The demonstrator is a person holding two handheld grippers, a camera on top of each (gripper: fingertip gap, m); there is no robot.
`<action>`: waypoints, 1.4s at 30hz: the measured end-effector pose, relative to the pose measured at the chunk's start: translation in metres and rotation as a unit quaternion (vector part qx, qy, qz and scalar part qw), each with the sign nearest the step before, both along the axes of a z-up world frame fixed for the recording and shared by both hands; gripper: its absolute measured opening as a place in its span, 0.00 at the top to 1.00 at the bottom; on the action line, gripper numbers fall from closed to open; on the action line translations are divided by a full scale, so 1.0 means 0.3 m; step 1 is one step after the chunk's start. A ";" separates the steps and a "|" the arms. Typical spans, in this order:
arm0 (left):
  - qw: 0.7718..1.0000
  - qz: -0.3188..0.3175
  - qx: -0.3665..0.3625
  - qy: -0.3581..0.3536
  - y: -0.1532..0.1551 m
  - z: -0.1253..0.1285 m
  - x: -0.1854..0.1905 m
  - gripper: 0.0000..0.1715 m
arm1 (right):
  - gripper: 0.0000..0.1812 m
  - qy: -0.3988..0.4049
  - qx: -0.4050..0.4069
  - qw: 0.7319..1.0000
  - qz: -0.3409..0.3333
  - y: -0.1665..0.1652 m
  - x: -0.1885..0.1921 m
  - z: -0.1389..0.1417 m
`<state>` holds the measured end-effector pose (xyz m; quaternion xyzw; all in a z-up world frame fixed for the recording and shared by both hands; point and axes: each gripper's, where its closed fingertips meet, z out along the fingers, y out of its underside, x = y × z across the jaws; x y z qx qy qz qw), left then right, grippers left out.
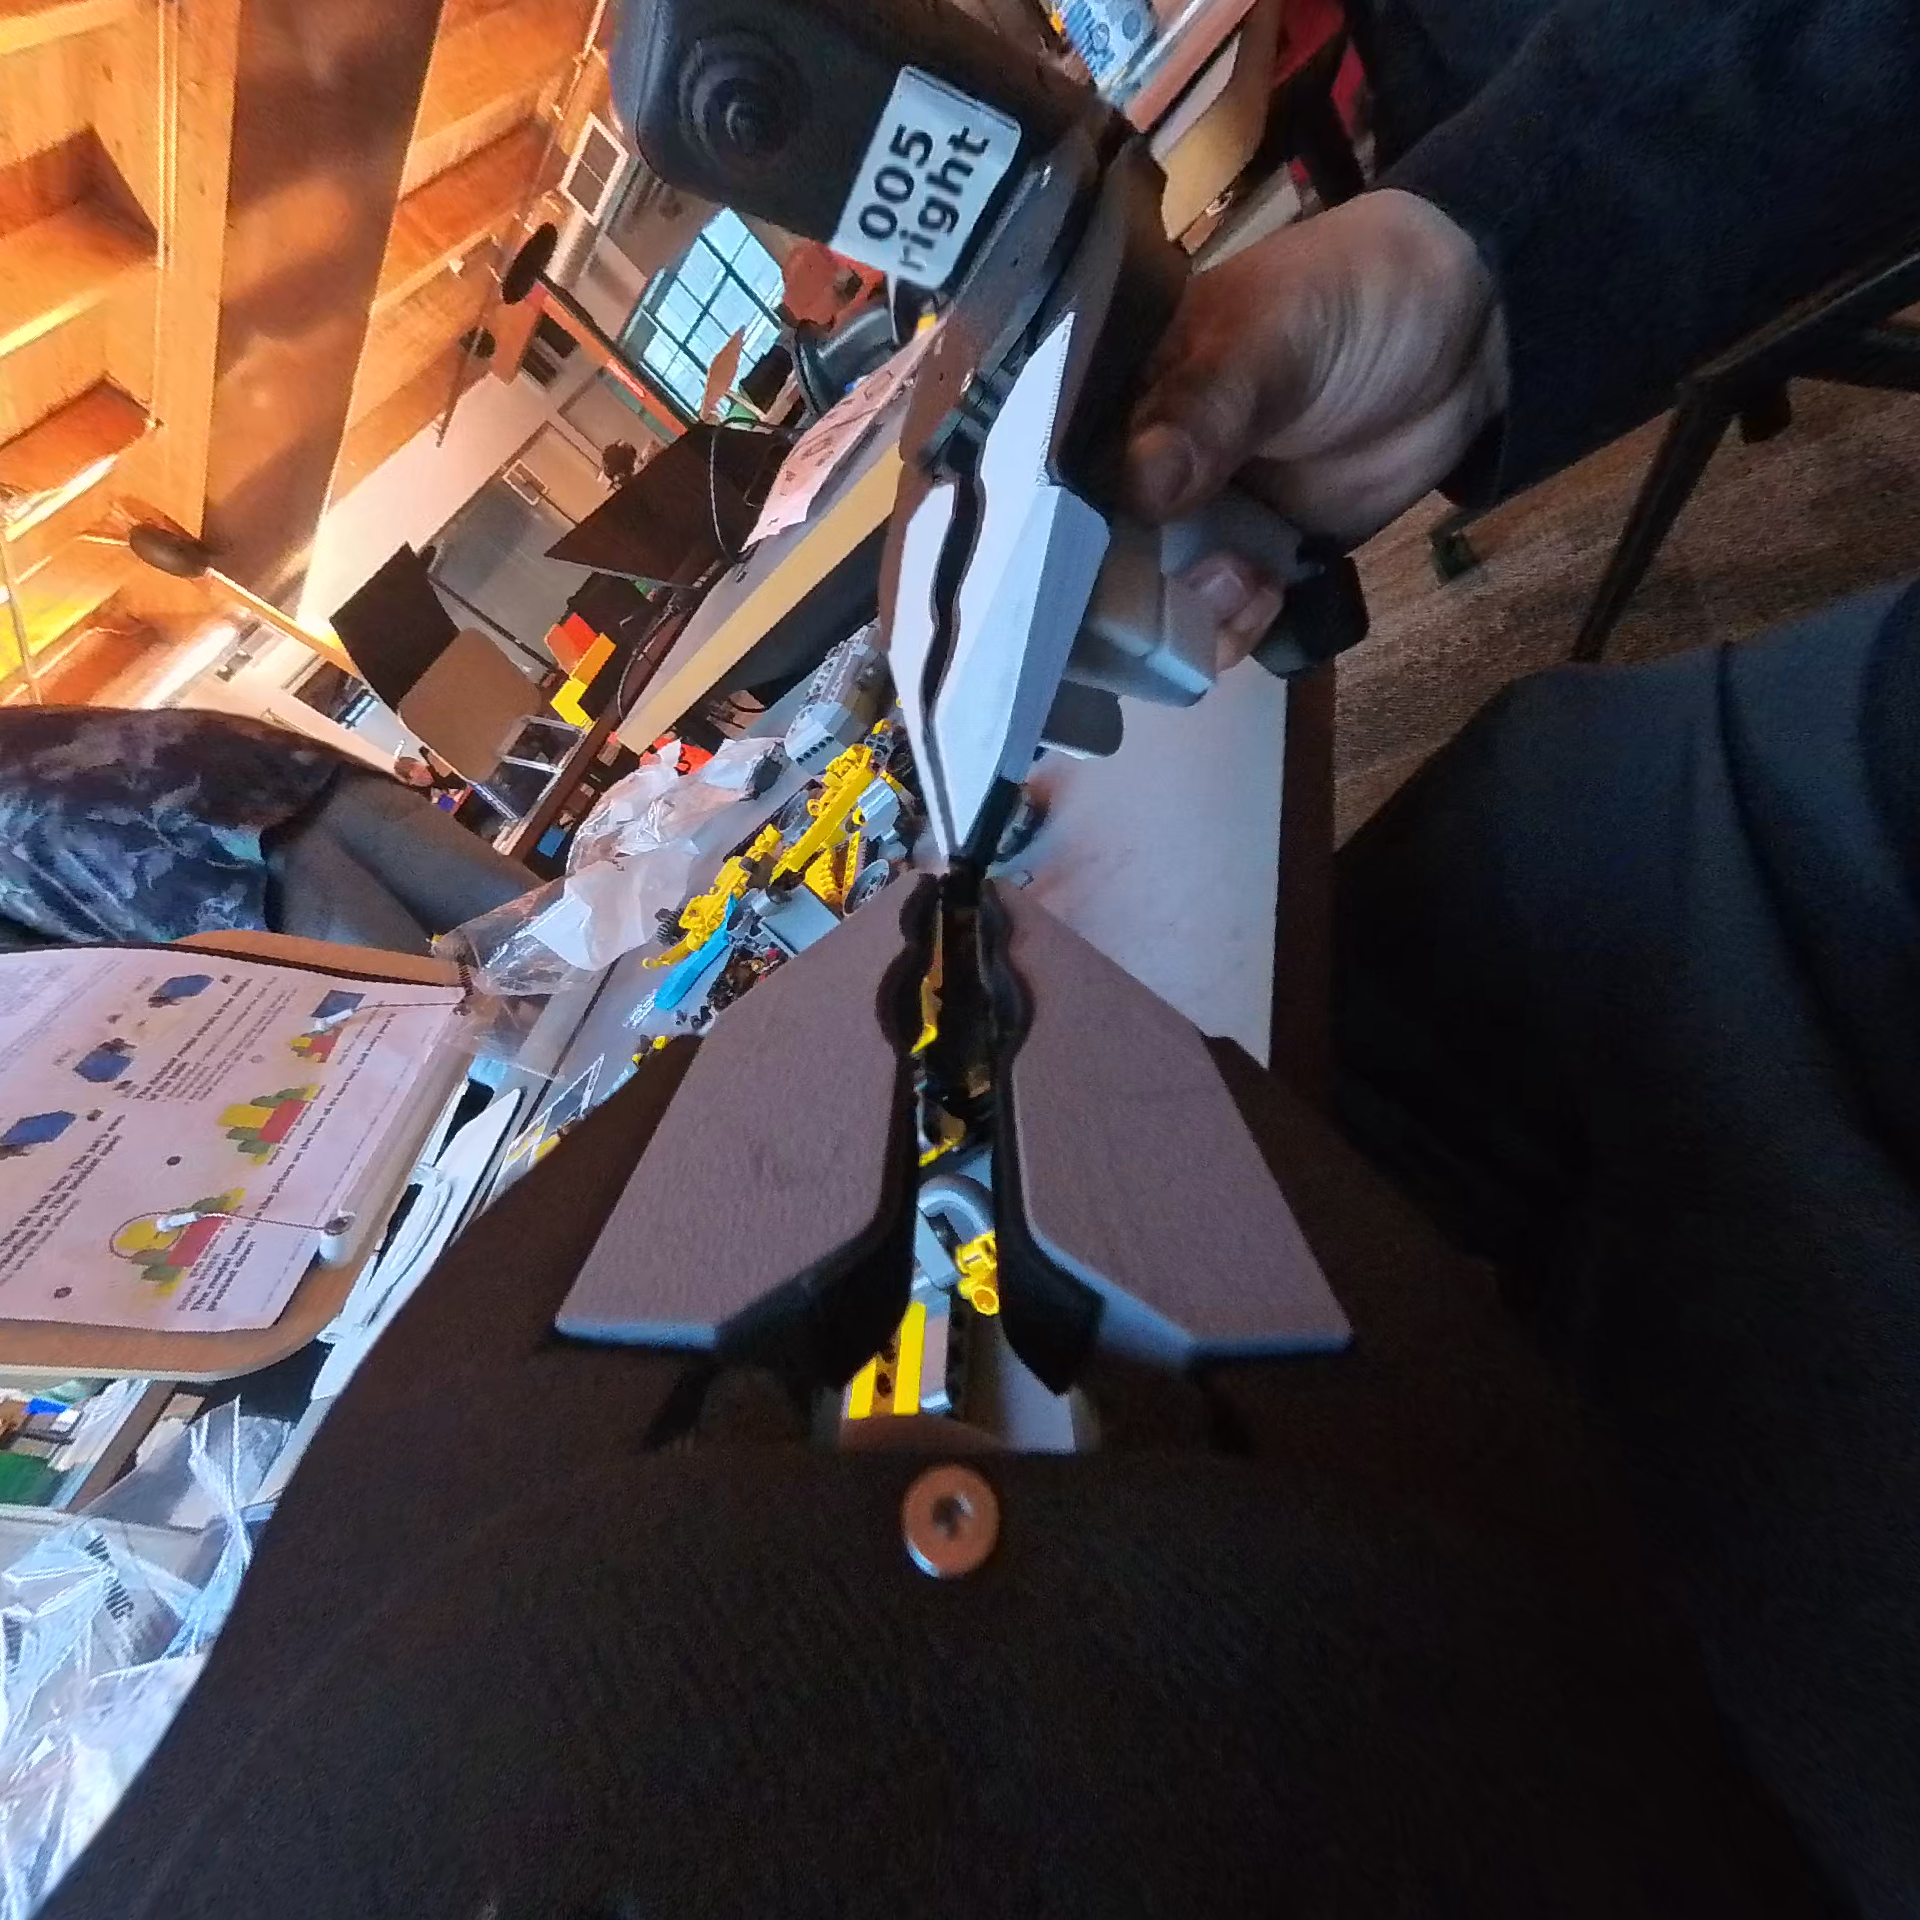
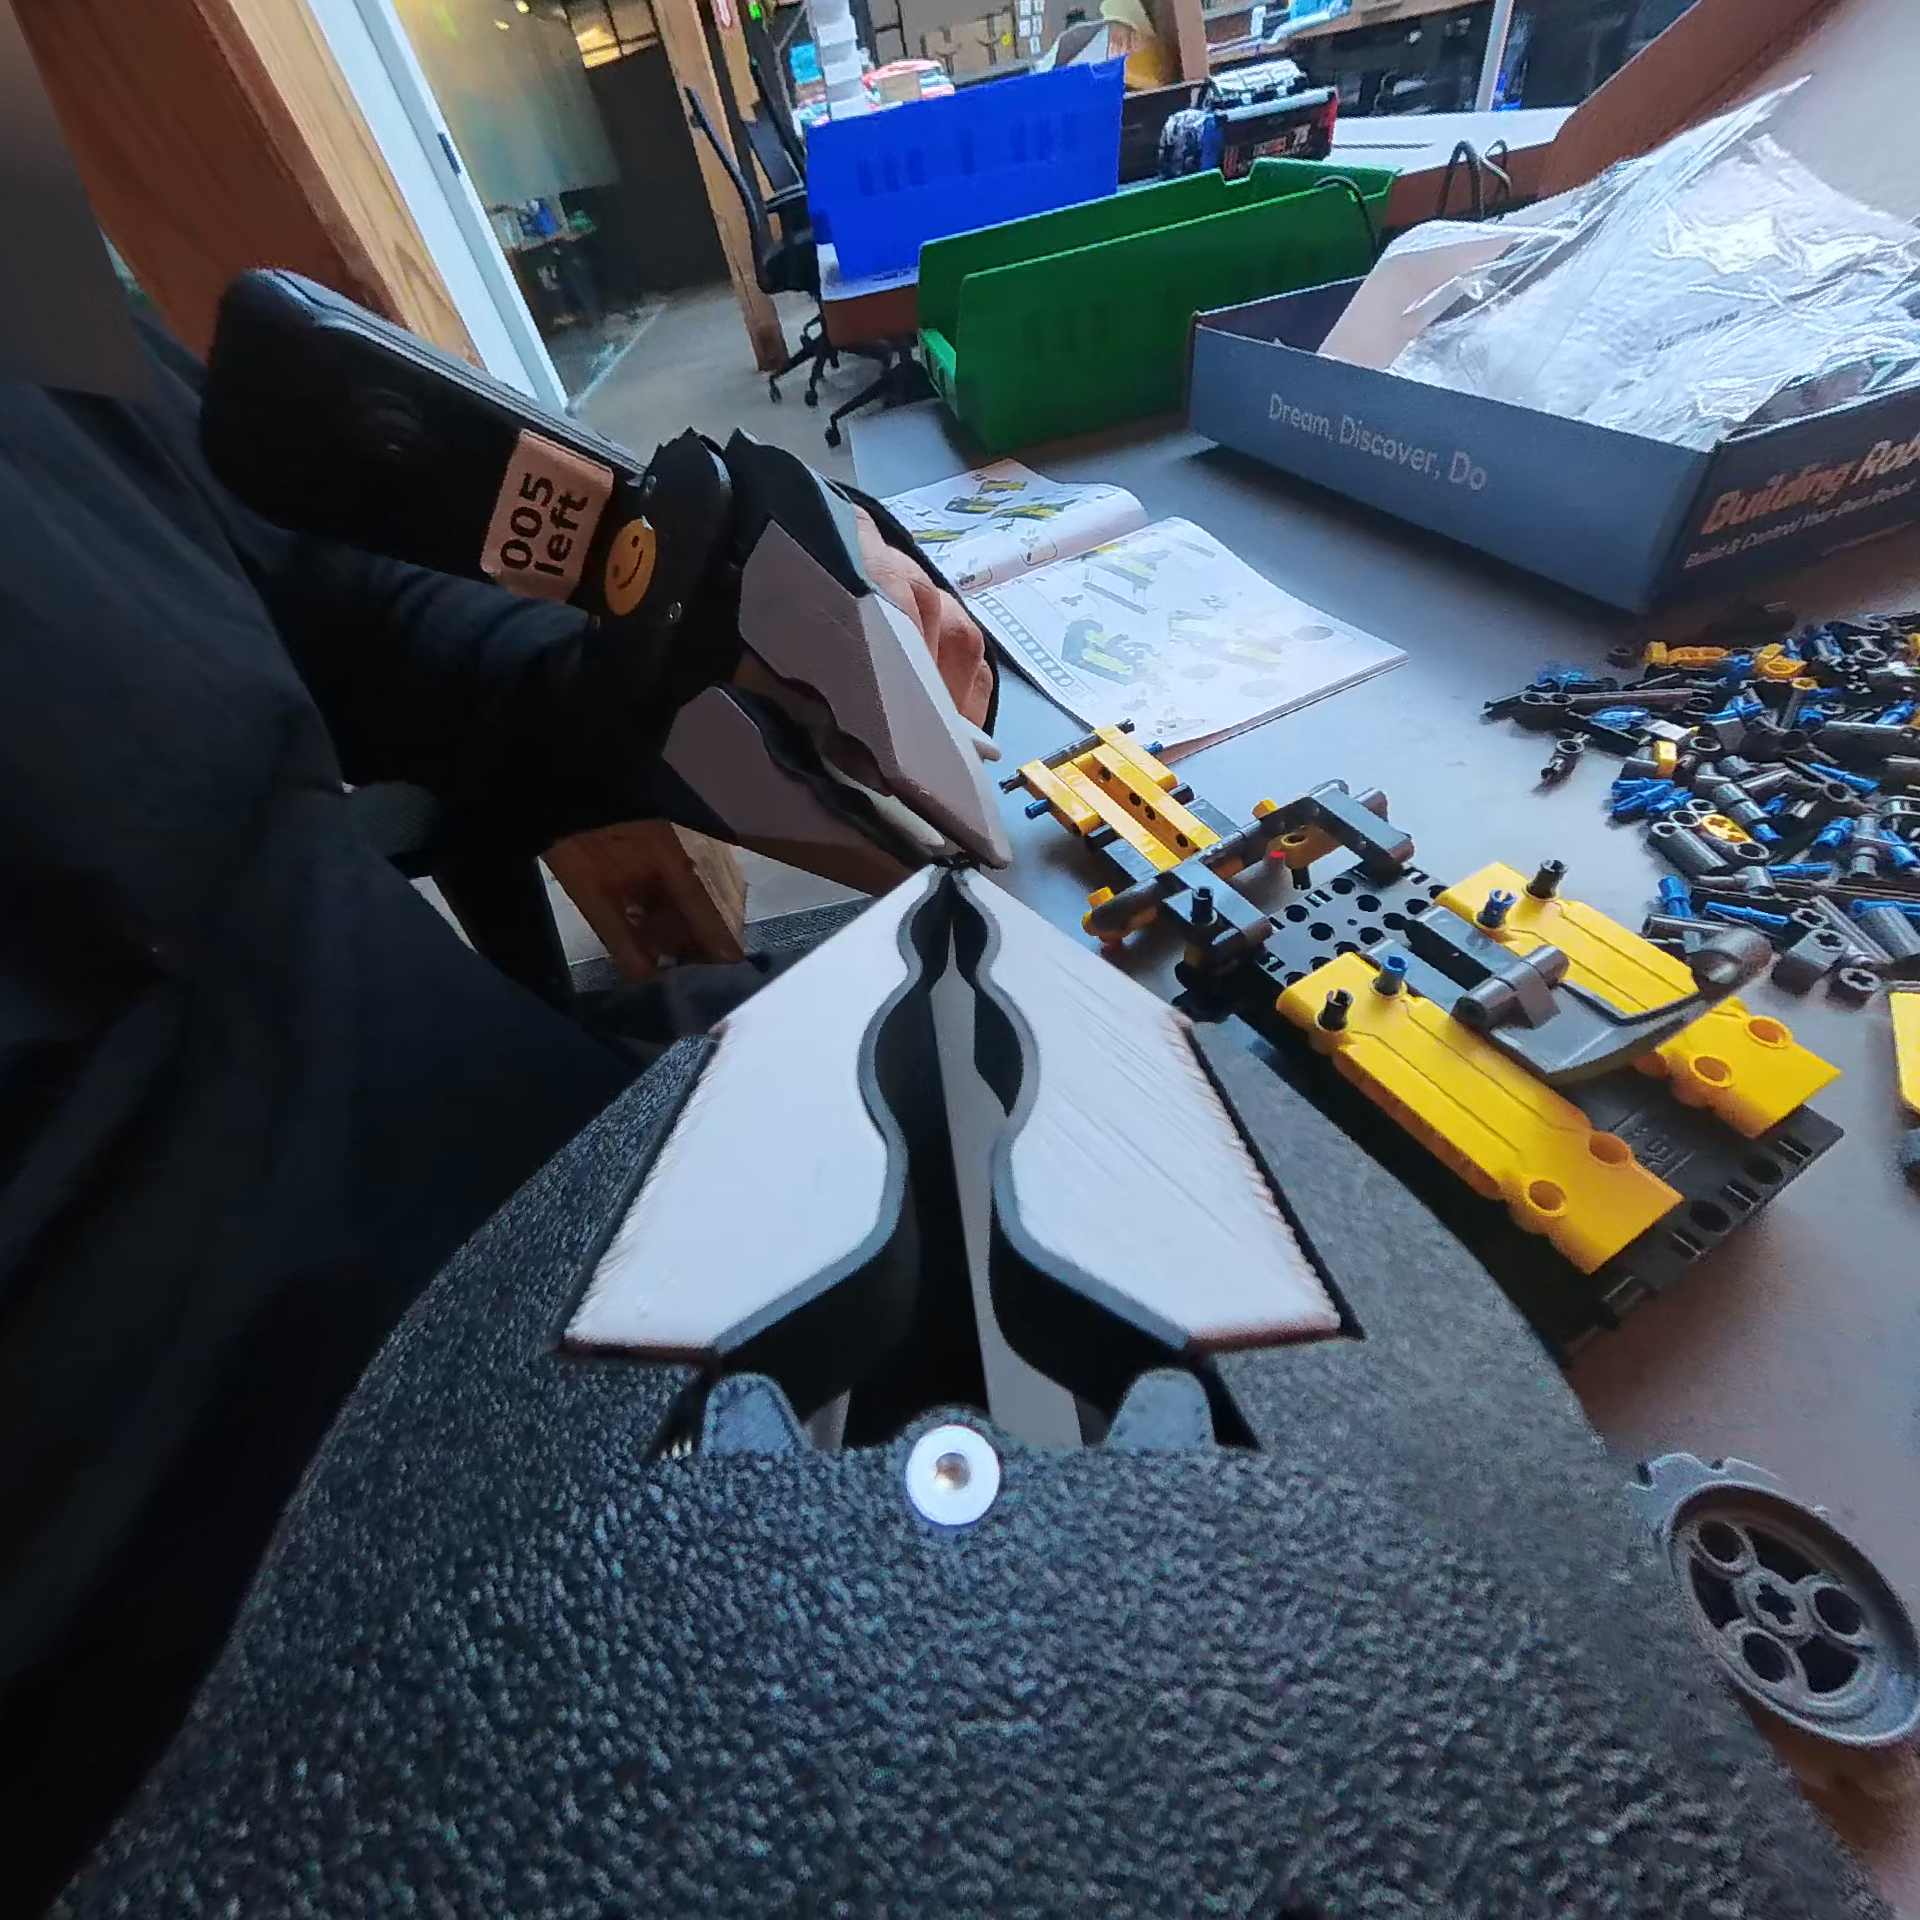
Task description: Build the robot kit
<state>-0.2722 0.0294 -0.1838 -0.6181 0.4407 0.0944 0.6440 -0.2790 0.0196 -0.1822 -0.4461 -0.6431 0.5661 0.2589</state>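
Grippers' [image 2: 951,868] closed tips meet just off table edge [image 2: 1049,727].

glossy plastic bricks [image 2: 1475,1081], matt table [image 2: 1714,1340], crinkly bag [image 2: 1662,260]

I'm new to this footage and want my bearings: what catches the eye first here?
The two grippers meet tip to tip, the left gripper touching the right gripper, both nearly closed. Just right of them a yellow-and-black brick model lies on the grey table, with loose blue and black pins heaped beyond.
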 end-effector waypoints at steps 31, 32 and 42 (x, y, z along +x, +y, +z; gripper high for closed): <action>0.996 0.031 -0.065 -0.051 0.046 -0.039 -0.022 0.92 | 1.00 0.002 0.016 0.999 -0.047 0.058 -0.011 -0.003; 0.996 0.032 -0.069 -0.055 0.046 -0.039 -0.023 0.92 | 1.00 0.004 0.019 0.998 -0.051 0.063 -0.010 0.000; 0.984 0.030 -0.115 -0.132 0.041 -0.018 -0.042 0.90 | 1.00 0.027 0.098 0.991 -0.090 0.090 0.001 0.004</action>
